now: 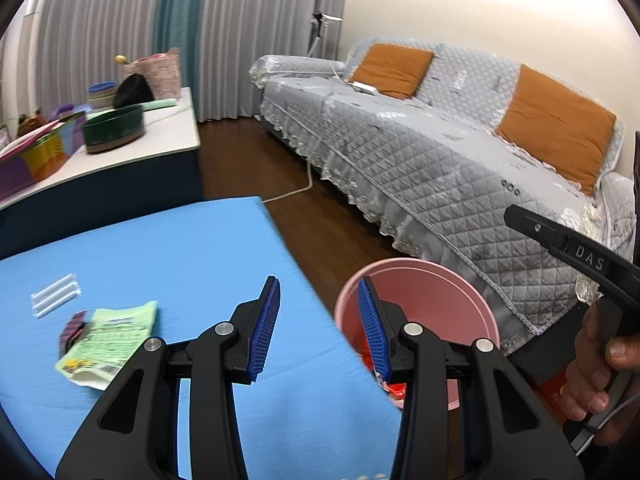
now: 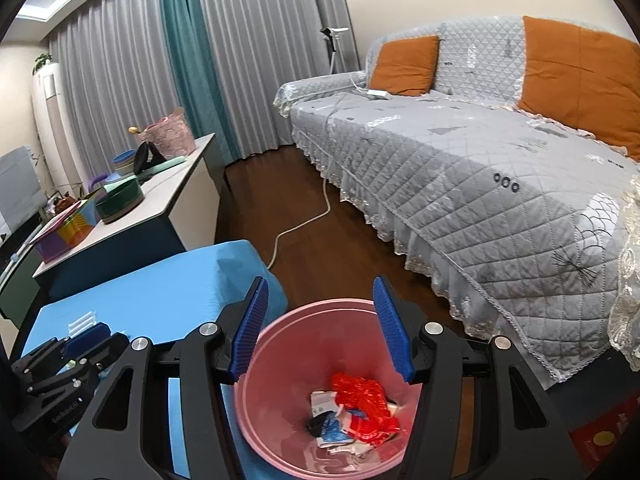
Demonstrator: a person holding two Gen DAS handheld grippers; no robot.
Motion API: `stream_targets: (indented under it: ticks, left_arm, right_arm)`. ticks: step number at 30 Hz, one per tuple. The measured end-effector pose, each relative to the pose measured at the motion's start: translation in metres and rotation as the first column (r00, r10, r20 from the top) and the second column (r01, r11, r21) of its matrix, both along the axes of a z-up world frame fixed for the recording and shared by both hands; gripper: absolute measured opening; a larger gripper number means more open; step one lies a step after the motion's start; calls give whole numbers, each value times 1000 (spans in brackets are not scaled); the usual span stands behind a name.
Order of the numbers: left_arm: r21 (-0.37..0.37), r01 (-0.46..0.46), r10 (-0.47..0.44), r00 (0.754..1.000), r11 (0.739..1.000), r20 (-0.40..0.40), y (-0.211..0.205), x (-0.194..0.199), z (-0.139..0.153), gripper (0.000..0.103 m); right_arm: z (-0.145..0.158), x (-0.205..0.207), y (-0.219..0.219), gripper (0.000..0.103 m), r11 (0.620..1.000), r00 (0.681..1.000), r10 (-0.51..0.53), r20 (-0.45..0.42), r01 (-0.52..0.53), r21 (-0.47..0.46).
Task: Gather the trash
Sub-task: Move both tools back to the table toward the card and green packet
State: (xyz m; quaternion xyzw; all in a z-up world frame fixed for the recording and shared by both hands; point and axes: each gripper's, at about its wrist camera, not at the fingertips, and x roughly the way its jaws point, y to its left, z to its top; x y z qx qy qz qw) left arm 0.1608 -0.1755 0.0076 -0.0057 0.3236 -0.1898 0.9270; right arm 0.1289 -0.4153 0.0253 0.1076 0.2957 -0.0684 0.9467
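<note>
The right gripper (image 2: pixel 318 328) hangs over the pink bin (image 2: pixel 280 396) with its blue jaws spread and nothing between them. Down in the bin lie a crumpled red wrapper (image 2: pixel 366 404) and bits of white and blue trash. The left gripper (image 1: pixel 318 330) is spread too, empty, over the right edge of the blue table (image 1: pixel 180 248). "DAS" shows on the right gripper's black body.

Near the table's left edge lies a green packet (image 1: pixel 110 338); its print is too blurry to read. Its long side slants toward the far right. A dark red wrapper (image 1: pixel 72 330) touches it. Further back lie clear straw sleeves (image 1: pixel 56 294), slanting the same way.
</note>
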Motion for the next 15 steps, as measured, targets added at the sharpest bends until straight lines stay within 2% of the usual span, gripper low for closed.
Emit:
stream_targets:
  ticks: [15]
  left_arm:
    - [-32, -145, 145, 989, 989, 15, 83, 3, 13, 40]
  right_arm:
    - [1, 24, 82, 55, 990, 990, 143, 8, -143, -6]
